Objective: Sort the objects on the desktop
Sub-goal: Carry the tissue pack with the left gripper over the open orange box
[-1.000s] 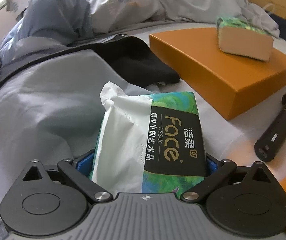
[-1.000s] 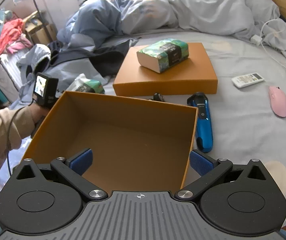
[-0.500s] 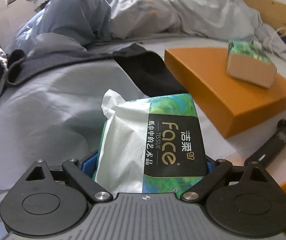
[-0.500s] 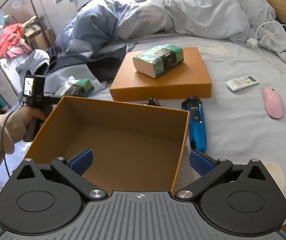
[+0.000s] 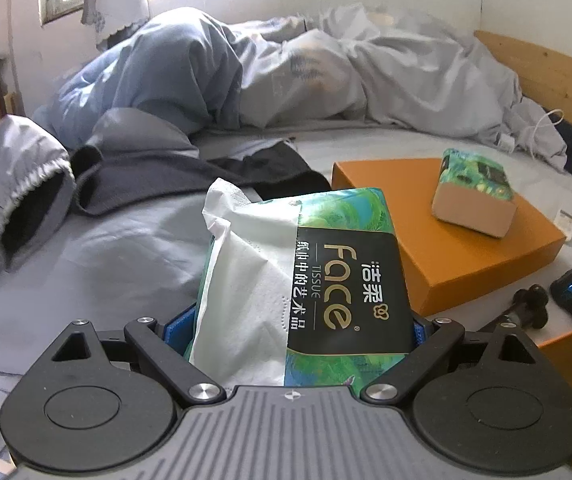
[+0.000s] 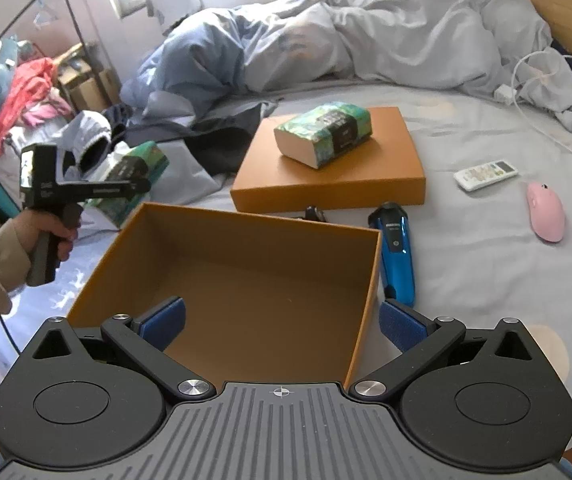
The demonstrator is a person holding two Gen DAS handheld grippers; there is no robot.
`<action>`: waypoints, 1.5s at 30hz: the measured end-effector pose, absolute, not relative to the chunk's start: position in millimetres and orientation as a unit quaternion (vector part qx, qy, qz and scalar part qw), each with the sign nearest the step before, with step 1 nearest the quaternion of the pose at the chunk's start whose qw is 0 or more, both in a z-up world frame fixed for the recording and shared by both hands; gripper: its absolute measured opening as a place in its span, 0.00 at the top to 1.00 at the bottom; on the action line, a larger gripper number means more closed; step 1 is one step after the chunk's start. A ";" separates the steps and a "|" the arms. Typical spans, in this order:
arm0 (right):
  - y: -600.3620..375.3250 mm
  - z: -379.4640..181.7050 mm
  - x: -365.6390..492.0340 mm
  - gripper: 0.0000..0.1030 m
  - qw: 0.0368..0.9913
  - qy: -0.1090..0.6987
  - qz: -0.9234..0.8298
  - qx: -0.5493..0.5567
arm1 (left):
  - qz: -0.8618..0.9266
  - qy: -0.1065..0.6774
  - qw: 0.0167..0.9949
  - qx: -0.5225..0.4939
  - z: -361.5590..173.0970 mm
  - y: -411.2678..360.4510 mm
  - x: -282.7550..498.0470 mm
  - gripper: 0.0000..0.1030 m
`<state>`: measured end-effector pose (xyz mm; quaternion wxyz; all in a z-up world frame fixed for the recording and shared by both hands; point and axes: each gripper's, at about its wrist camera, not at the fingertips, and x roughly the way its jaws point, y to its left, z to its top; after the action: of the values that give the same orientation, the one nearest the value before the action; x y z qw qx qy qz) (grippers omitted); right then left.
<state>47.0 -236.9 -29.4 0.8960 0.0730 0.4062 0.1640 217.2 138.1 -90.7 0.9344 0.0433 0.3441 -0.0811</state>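
Item: tissue pack [image 5: 306,280], sitting clamped between the left gripper [image 5: 298,328] pads, being carried clear of the bed [image 5: 125,256], likely for boxing. Right gripper [image 6: 281,320] is hanging released, straddling the near right wall of the open orange box [image 6: 366,280], perhaps steadying it. Box interior ahead is offering free room; blue shaver [image 6: 394,256] is lying just beside that wall.

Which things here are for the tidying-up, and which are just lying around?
For the job:
green tissue pack in the left gripper
open orange cardboard box
blue electric shaver
pink computer mouse
white remote control

Lying about:
crumpled grey duvet
black garment
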 end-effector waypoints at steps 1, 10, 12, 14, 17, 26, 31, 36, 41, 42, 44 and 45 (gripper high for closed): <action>-236.8 -27.8 45.7 0.00 0.897 0.404 0.165 0.074 | -0.080 0.342 0.935 0.041 -87.4 138.5 214.3 0.08; -241.3 -14.2 30.0 0.00 0.901 0.389 0.174 0.077 | -0.062 0.316 0.947 0.026 -55.3 139.0 179.6 0.08; -243.6 -11.4 26.6 0.00 0.902 0.386 0.175 0.079 | -0.063 0.310 0.948 0.026 -47.2 137.0 172.1 0.08; -245.2 -8.9 23.9 0.00 0.903 0.383 0.177 0.079 | -0.066 0.305 0.950 0.027 -37.8 134.7 162.5 0.08; -247.6 -4.6 18.8 0.00 0.905 0.378 0.178 0.080 | -0.071 0.298 0.952 0.025 -25.4 129.7 149.6 0.08; -251.8 3.8 4.1 0.00 0.908 0.369 0.183 0.078 | -0.087 0.290 0.953 0.029 -10.1 105.6 116.1 0.09; -252.5 6.6 -3.5 0.00 0.909 0.367 0.183 0.076 | -0.095 0.291 0.951 0.034 -13.2 87.3 99.1 0.09; -252.6 8.9 -9.5 0.00 0.910 0.365 0.184 0.072 | -0.089 0.288 0.953 0.031 -18.6 65.3 82.0 0.09; -253.5 11.0 -16.5 0.00 0.911 0.363 0.184 0.069 | -0.088 0.302 0.949 0.019 -29.0 48.9 69.2 0.09; -253.5 11.1 -17.8 0.00 0.911 0.363 0.184 0.068 | -0.090 0.306 0.948 0.017 -31.8 46.1 67.1 0.09; -253.6 11.2 -20.4 0.00 0.911 0.363 0.184 0.066 | -0.093 0.314 0.945 0.015 -36.7 41.4 63.8 0.09; -253.9 11.3 -21.4 0.00 0.911 0.363 0.184 0.066 | -0.095 0.318 0.943 0.014 -39.0 39.2 62.2 0.09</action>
<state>-21.4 -253.9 11.3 0.9111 0.0663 0.3629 0.1837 62.2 39.2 -39.0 0.9434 0.0143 0.3177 -0.0945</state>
